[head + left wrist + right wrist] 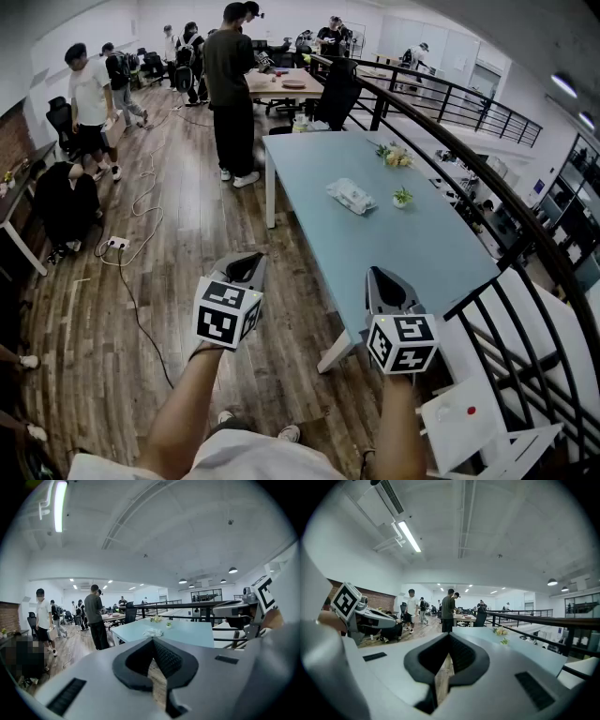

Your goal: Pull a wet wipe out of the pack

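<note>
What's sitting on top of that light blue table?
On the table: a wet wipe pack near the middle, a small potted plant beside it, and a flower bunch farther back. Anything under the pack is covered.

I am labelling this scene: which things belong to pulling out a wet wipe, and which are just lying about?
For the job: wet wipe pack, left hand-held gripper, right hand-held gripper.
Lying about: small potted plant, flowers.

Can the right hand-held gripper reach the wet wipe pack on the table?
Probably not yet: the right hand-held gripper hangs by the near end of the table, and the wet wipe pack lies mid-table, well beyond. Nothing blocks the way.
</note>
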`<action>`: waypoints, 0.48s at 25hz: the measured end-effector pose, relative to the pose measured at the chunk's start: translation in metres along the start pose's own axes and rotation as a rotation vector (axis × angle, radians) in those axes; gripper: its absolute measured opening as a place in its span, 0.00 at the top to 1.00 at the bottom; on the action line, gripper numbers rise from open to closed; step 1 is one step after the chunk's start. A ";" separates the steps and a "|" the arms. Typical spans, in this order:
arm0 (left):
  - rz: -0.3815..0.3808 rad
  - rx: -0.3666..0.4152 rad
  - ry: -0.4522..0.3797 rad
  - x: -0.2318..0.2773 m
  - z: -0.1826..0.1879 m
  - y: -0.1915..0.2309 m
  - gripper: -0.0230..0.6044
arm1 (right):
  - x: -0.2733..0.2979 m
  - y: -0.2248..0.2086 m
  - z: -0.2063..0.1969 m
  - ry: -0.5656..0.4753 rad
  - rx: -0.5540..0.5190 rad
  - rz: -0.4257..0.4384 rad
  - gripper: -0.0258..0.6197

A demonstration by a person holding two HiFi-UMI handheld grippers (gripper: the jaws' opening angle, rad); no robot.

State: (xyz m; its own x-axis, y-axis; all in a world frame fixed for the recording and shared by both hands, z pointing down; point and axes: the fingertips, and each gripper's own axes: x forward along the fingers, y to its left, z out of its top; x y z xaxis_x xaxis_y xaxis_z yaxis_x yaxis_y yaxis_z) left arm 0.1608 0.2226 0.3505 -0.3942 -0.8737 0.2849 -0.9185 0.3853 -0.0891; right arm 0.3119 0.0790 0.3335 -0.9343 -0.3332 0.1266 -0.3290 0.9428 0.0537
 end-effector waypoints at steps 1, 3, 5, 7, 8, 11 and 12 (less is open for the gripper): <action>0.001 0.003 0.003 0.001 -0.001 -0.002 0.97 | -0.001 -0.002 0.000 -0.004 0.003 -0.002 0.96; 0.001 0.004 0.006 0.001 -0.002 -0.006 0.97 | -0.004 -0.006 -0.001 -0.013 0.007 -0.006 0.96; -0.002 -0.003 0.007 0.002 -0.003 -0.009 0.97 | -0.006 -0.007 -0.001 -0.020 0.015 -0.007 0.96; -0.007 -0.005 0.011 0.003 -0.003 -0.011 0.97 | -0.007 -0.008 -0.001 -0.022 0.029 -0.009 0.95; -0.009 -0.002 0.015 0.004 -0.004 -0.012 0.97 | -0.007 -0.008 -0.002 -0.023 0.034 -0.011 0.95; -0.010 -0.004 0.019 0.009 -0.007 -0.015 0.97 | -0.006 -0.009 -0.007 -0.018 0.031 -0.013 0.95; -0.011 -0.012 0.017 0.011 -0.008 -0.015 0.97 | -0.006 -0.009 -0.009 -0.015 0.027 -0.012 0.95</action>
State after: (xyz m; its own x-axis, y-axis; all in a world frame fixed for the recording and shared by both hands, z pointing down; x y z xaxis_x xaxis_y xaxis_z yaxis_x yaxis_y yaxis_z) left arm 0.1703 0.2099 0.3622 -0.3834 -0.8729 0.3019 -0.9223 0.3794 -0.0743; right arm 0.3216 0.0722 0.3410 -0.9321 -0.3449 0.1109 -0.3439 0.9386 0.0280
